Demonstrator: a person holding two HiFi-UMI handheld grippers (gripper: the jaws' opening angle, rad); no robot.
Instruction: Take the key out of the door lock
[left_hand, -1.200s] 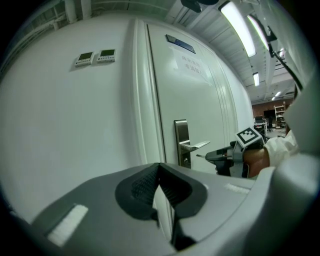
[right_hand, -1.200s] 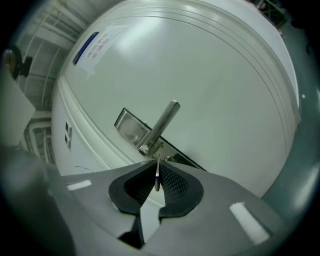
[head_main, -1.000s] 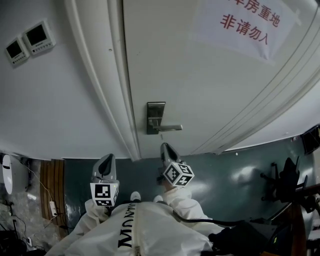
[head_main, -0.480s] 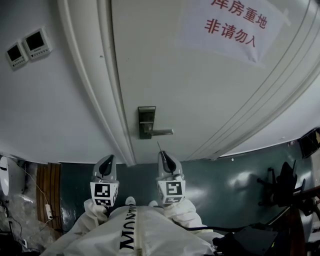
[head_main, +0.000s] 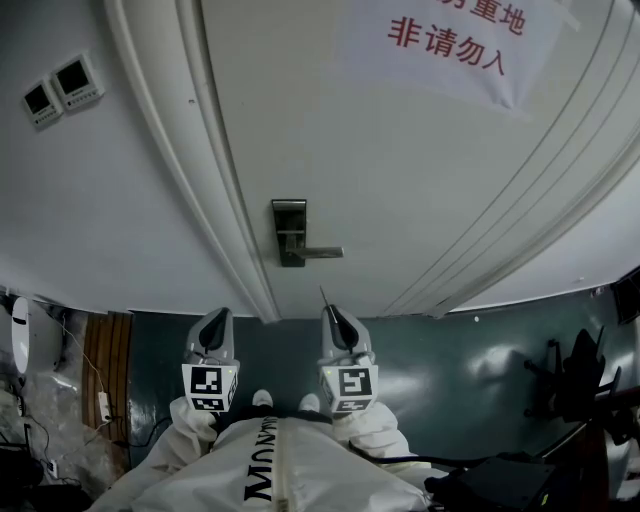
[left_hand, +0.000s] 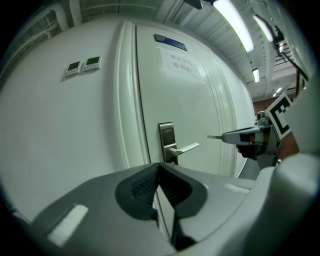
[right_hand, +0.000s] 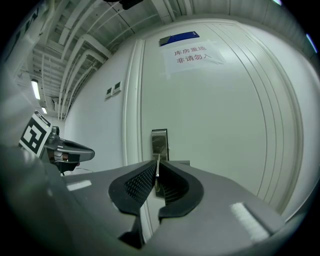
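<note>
Right gripper (right_hand: 156, 172) is clamped on the key (left_hand: 215, 136), with the thin blade sticking out past the jaw tips. The key's long axis runs along the jaws, pointing at the door (head_main: 400, 180). The key is clear of the lock plate (head_main: 289, 230), which sits ahead and slightly left, above the lever handle (head_main: 322, 252), with a visible gap between. Left gripper (left_hand: 159, 167) is closed on nothing and sits further left, by the frame. I'd say extraction is done and only the retreat is left.

The left tongs (head_main: 218, 318) and, at their 3 o'clock, the right tongs (head_main: 330, 312) are held level near the chest, tips toward 12 o'clock. The left jaws meet on nothing; the right jaws pinch a key (head_main: 322, 293).
</note>
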